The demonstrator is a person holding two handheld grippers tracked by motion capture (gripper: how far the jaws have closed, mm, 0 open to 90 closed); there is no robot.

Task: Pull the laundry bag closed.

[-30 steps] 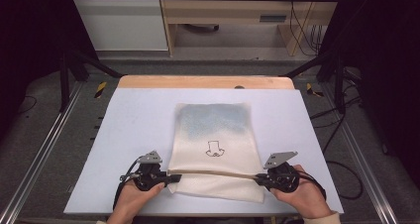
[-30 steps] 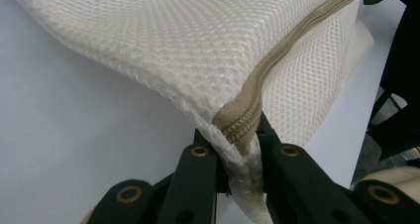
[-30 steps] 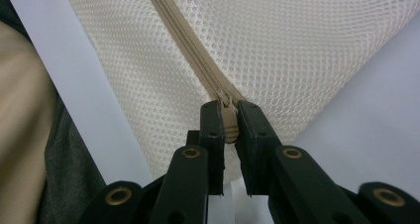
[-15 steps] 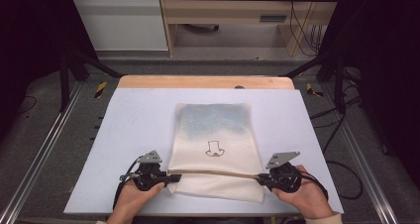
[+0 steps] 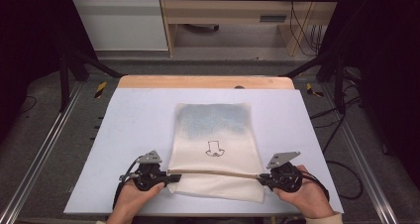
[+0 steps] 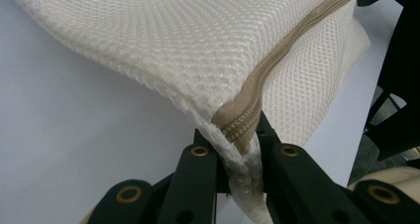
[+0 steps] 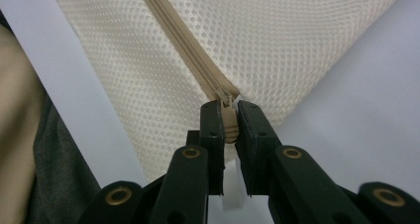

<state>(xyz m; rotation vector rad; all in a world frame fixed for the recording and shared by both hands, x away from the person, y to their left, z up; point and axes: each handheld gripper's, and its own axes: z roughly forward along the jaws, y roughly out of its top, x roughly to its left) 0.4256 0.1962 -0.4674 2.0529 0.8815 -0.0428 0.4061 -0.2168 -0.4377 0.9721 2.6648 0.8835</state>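
A cream mesh bag with a small hat drawing lies flat on the white table. A tan zipper runs across its near end, stretched between the two grippers. My left gripper is shut on the bag's left corner, and in the left gripper view its jaws pinch the mesh bag and the zipper's end. My right gripper is shut on the zipper's right end. In the right gripper view the jaws clamp a tan tab where the zipper meets the bag's edge.
A hand holds each gripper at the table's near edge. A wooden strip borders the far edge, and metal rails run along both sides. Cabinets and cables stand beyond the table.
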